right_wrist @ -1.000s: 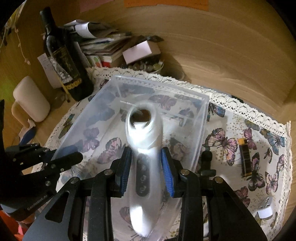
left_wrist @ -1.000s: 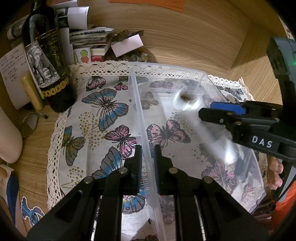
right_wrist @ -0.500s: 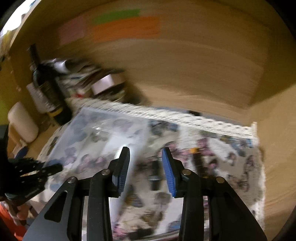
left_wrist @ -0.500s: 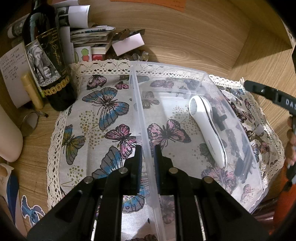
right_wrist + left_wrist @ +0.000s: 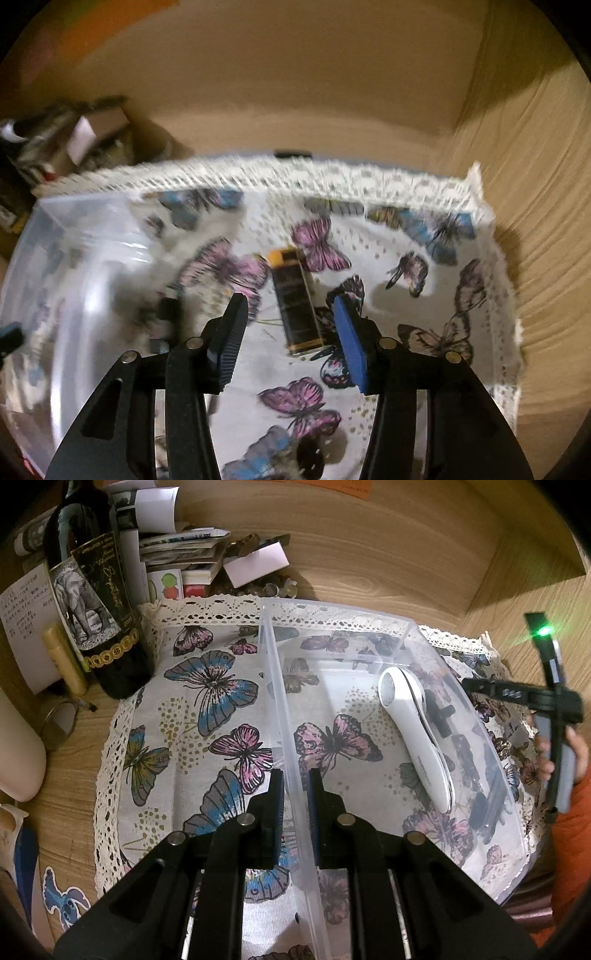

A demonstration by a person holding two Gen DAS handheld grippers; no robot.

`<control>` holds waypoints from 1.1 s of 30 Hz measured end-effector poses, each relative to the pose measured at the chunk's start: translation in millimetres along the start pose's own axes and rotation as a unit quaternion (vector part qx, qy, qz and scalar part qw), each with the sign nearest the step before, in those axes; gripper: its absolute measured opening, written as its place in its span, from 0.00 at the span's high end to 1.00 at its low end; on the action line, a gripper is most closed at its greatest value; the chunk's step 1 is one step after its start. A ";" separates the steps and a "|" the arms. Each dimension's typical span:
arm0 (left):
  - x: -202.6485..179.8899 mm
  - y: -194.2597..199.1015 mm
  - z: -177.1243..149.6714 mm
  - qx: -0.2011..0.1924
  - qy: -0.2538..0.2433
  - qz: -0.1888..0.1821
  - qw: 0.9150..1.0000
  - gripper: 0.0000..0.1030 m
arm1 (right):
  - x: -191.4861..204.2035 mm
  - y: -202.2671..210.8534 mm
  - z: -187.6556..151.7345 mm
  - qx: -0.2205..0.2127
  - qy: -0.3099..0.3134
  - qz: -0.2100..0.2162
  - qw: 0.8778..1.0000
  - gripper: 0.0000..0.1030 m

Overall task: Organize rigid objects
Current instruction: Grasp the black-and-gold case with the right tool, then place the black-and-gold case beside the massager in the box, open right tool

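Observation:
A clear plastic bin (image 5: pixel 410 627) stands on a butterfly-print cloth (image 5: pixel 192 709). My left gripper (image 5: pixel 296 790) is shut on the bin's near left wall. A white handheld device (image 5: pixel 417 734) lies inside the bin. My right gripper (image 5: pixel 291 328) is open and empty, hovering over the cloth to the right of the bin (image 5: pixel 74 258). A black tube with orange ends (image 5: pixel 295 299) lies on the cloth, in line with the gap between its fingers. The right gripper also shows in the left wrist view (image 5: pixel 546 698), beyond the bin.
A dark wine bottle (image 5: pixel 92 590), stacked papers and boxes (image 5: pixel 184 554) stand behind the cloth on the left. Wooden walls close the back and right sides. Dark small objects (image 5: pixel 439 712) lie on the cloth behind the bin's right wall.
My right gripper let go of the white device in the bin, swung right over the cloth, and opened wider above the black tube. The left gripper has not moved.

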State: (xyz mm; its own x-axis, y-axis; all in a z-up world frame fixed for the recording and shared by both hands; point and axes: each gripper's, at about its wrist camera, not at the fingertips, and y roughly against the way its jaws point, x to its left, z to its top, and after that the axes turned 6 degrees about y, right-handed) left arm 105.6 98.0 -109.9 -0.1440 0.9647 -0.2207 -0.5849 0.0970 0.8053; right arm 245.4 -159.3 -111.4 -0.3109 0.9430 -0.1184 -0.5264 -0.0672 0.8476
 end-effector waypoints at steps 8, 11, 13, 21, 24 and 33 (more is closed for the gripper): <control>-0.2 -2.5 1.3 0.002 0.004 0.003 1.000 0.88 | -2.2 -21.6 -0.5 0.015 -0.003 0.008 1.000 0.79; -0.4 -3.1 1.4 0.002 0.005 0.005 1.000 0.88 | 2.2 -15.2 -1.1 0.003 0.005 0.012 1.000 0.79; 0.0 -2.9 1.5 0.001 0.007 0.004 1.000 0.88 | 7.0 -4.3 -3.6 -0.011 0.012 0.013 1.000 0.79; -0.8 0.7 -0.1 -0.003 0.002 0.004 1.000 0.88 | 34.1 60.8 -7.7 -0.102 0.039 0.044 0.993 0.79; -0.6 0.3 0.0 -0.003 0.003 0.002 1.000 0.88 | 46.0 84.3 -4.8 -0.136 0.057 0.050 0.988 0.79; -0.7 0.2 -0.3 -0.005 0.000 0.000 1.000 0.88 | 87.1 110.3 -5.5 -0.177 0.098 0.083 0.976 0.79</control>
State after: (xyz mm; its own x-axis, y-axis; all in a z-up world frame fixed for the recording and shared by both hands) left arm 105.4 97.3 -109.7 -0.1434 0.9649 -0.2199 -0.5934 0.0941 0.7994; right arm 155.9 -86.4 -31.1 -0.5432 0.8309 -0.1208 -0.6847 -0.3551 0.6365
